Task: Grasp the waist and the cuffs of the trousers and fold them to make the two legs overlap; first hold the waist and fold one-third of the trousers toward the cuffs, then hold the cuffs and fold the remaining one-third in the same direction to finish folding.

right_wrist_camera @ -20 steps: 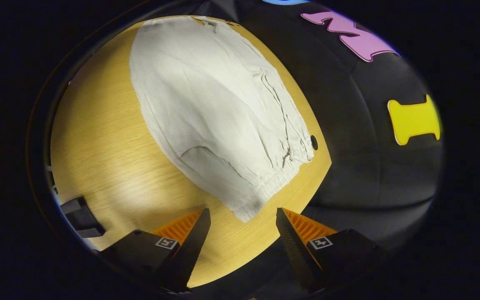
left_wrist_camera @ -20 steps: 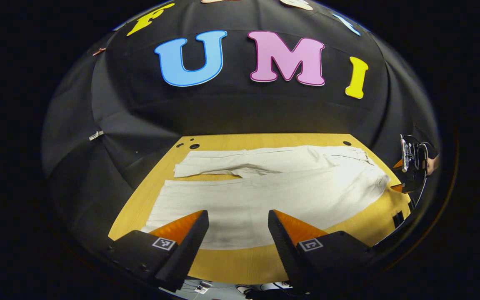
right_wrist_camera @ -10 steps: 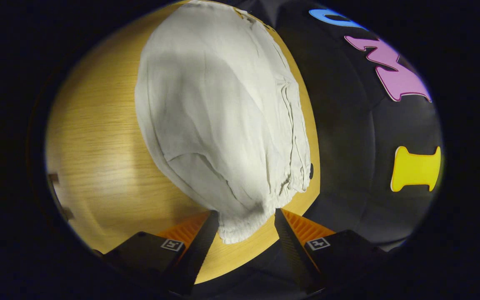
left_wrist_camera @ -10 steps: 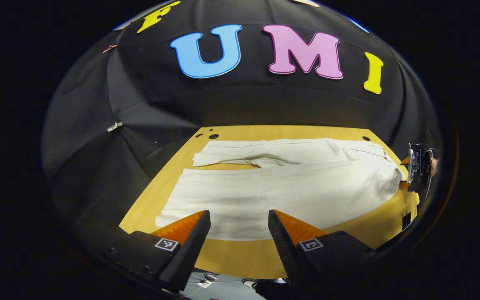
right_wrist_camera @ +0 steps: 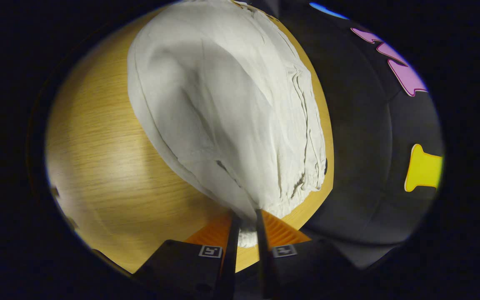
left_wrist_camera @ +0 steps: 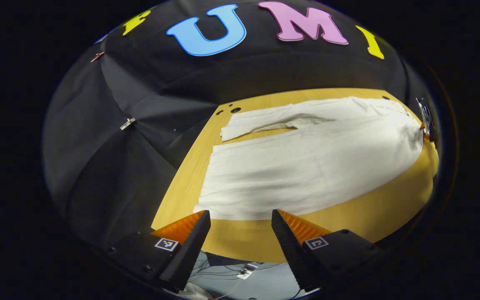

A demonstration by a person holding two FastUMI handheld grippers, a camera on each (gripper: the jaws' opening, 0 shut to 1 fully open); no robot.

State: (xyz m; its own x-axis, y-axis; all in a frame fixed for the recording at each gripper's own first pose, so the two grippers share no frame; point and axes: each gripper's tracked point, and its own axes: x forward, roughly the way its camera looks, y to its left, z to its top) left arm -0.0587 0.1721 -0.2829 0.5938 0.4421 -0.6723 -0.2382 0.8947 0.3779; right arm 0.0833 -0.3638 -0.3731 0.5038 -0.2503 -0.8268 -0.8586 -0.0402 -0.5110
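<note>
Off-white trousers point(left_wrist_camera: 306, 162) spread flat along a wooden desk point(left_wrist_camera: 348, 233) in the left gripper view. The waist point(left_wrist_camera: 406, 125) lies toward the desk's right end, the two legs toward its left end. The near leg point(left_wrist_camera: 256, 187) is broad and flat, its cuff point(left_wrist_camera: 206, 196) close to the desk's near-left corner. The far leg point(left_wrist_camera: 265, 121) is narrower and partly folded on itself, lying along the far edge beside two small holes point(left_wrist_camera: 235, 110) in the desk surface.

Left gripper point(left_wrist_camera: 240, 223): jaws spread wide with nothing between them, poised over the near edge of the desk, just short of the near leg's hem.

Right gripper point(right_wrist_camera: 245, 227): jaws drawn together on the gathered corner of the waistband point(right_wrist_camera: 246, 235), both fingers pressing the fabric. In the right gripper view the cloth rises from this pinch in creases, and the trousers point(right_wrist_camera: 223, 104) run away across the desk point(right_wrist_camera: 98, 166). The same gripper point(left_wrist_camera: 425, 121) appears small at the waist end in the left gripper view.

A clip point(left_wrist_camera: 126, 123) is pinned to the booth's black wall cloth point(left_wrist_camera: 140, 91) beyond the desk's left end.
</note>
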